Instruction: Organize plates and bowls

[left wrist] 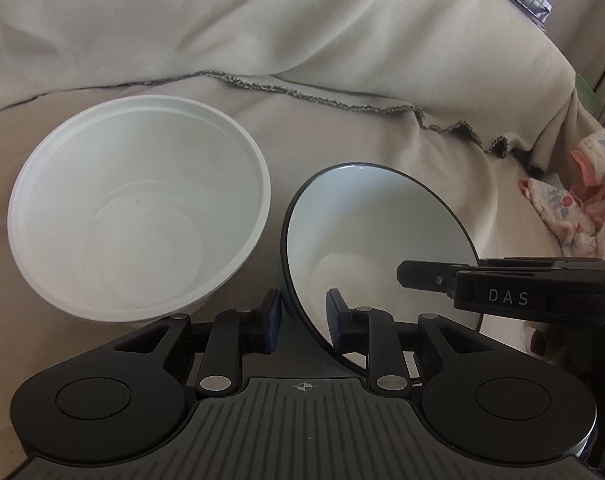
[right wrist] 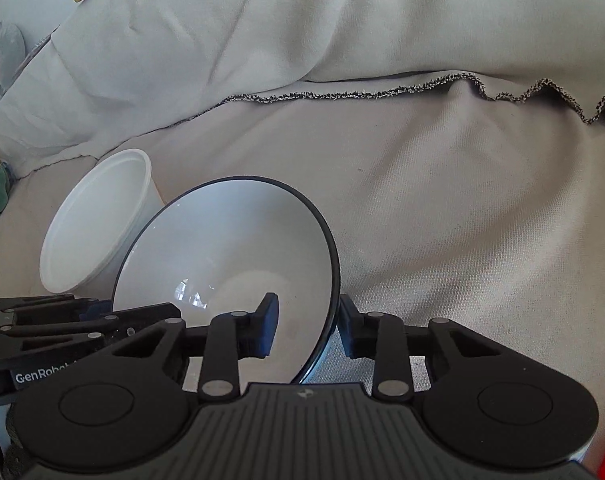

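Both grippers — left and right — clamp opposite rim edges of a dark-rimmed bowl, tilted beside a white tub mid-sofa cover — stiff, glossy, likely slippery and breakable.

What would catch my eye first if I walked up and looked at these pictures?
Probably the dark-rimmed bowl, tilted up in the middle with a black gripper astride its rim on each side: the left gripper and the right gripper. Next, the plain white bowl beside it, on its left. Everything rests on a wrinkled beige blanket.
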`<state>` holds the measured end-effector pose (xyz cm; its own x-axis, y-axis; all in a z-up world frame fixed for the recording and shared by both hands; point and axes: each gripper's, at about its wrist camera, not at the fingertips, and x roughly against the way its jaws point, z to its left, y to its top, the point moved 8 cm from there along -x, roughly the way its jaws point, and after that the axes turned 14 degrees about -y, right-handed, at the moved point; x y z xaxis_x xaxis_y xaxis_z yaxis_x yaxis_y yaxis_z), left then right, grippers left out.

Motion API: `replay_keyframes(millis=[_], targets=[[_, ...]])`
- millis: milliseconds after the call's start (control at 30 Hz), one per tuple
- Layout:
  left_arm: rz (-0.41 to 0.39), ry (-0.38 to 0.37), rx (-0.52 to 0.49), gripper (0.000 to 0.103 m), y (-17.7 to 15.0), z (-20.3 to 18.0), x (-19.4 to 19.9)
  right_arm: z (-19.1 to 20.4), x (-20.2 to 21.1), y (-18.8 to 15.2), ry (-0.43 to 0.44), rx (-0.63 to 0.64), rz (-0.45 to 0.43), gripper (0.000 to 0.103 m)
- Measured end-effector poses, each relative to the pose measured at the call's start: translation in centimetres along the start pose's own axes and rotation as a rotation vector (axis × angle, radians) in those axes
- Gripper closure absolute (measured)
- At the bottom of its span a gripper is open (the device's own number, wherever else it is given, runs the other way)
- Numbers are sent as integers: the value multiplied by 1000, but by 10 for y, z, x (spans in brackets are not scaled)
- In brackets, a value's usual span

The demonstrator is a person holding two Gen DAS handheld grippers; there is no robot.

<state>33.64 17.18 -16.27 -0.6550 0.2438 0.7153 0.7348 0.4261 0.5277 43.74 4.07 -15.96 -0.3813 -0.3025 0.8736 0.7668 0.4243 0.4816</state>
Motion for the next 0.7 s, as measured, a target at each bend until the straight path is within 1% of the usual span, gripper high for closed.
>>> replay_keyframes(millis=[67, 133, 233, 300, 333, 400, 433, 500, 567, 700], targets=[[7, -16, -3, 76, -1, -3, -2, -4, 2, 0, -10, -11, 0, 72], [13, -62, 5, 75, -1, -6, -6, -10, 5, 0, -28, -22, -2, 72], [16, -168, 84, 75, 2, 0, -11, -21, 6, 0, -52, -50, -3, 72], [9, -203, 121, 76, 4, 5, -12, -26, 4, -1, -41, -77, 10, 72], [7, -208, 124, 77, 5, 6, -13, -27, 4, -2, -35, -86, 11, 72], [-3, -192, 115, 75, 6, 8, -16, -27, 1, -3, -21, -102, 18, 71], [-1, -180, 108, 72, 6, 10, -20, -26, -2, -4, -16, -111, 28, 71], [4, -178, 109, 71, 6, 11, -27, -23, -10, -8, -6, -132, 61, 70], [15, -183, 114, 73, 6, 12, -34, -20, -20, -12, 2, -160, 106, 70], [24, -197, 125, 76, 6, 13, -48, -16, -21, -11, 10, -170, 98, 69]])
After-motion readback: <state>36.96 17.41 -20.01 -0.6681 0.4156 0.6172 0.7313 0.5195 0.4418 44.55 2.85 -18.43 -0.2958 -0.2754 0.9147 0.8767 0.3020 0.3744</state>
